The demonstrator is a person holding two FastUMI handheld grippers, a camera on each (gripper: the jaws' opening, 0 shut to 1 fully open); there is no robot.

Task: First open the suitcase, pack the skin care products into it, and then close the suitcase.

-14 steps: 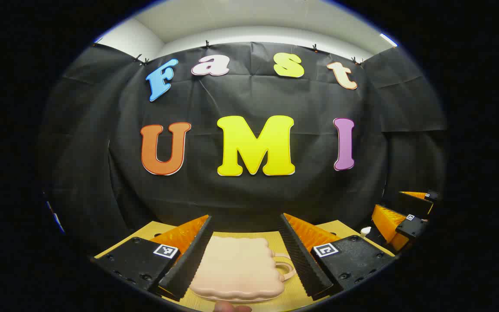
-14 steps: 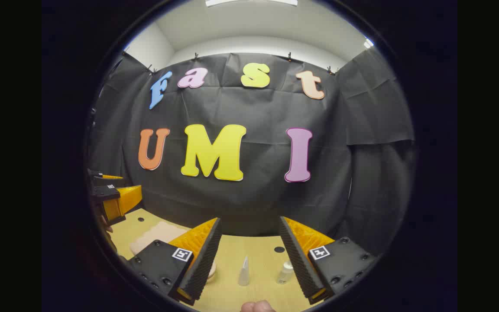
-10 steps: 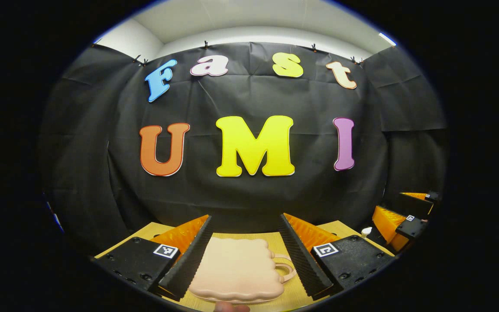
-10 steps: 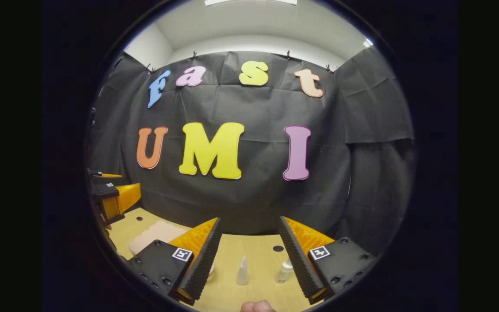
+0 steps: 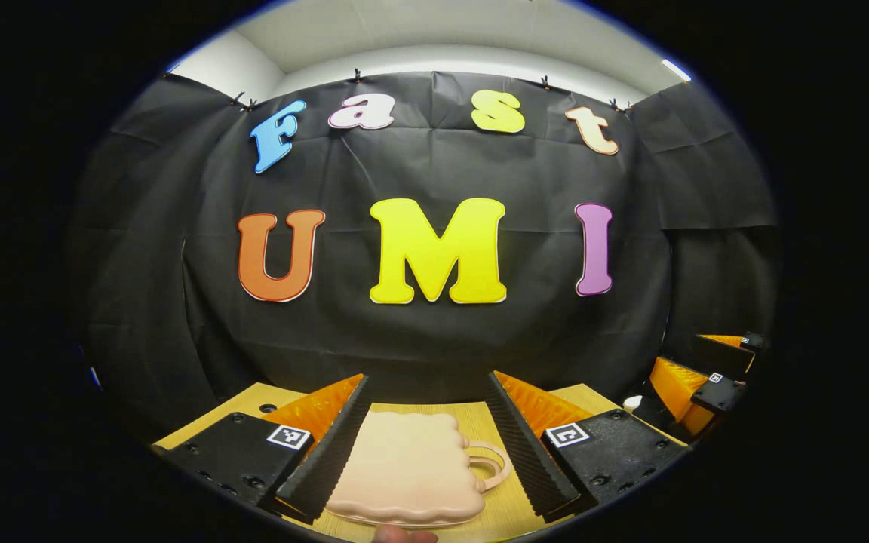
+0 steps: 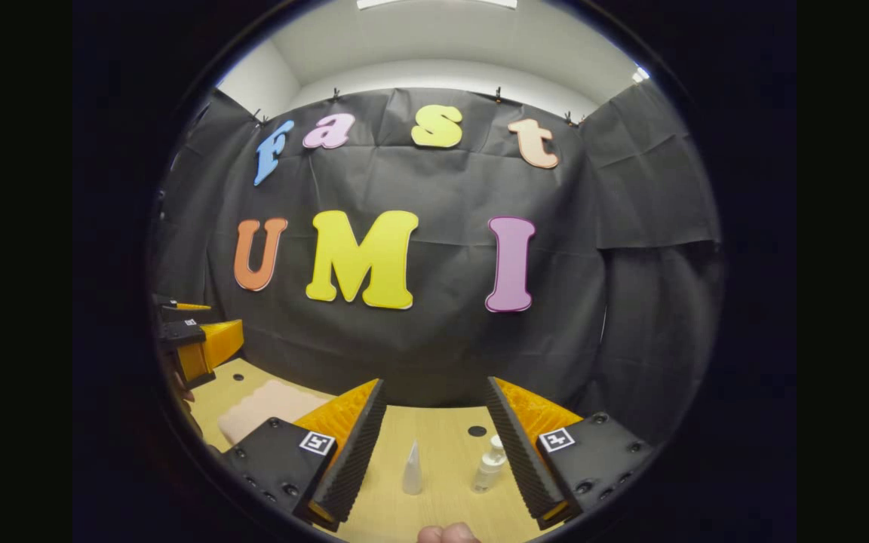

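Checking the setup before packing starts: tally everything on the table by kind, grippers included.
Suitcase: 1, the pink suitcase, closed, lying flat.
Skin care products: 2, a white tube and a clear bottle, both upright.
Grippers: 2, the left gripper and the right gripper, both open.
Total: 5.

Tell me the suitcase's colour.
Pale peach-pink all over, handle included. The suitcase shows best in the left gripper view, lying shut on the table.
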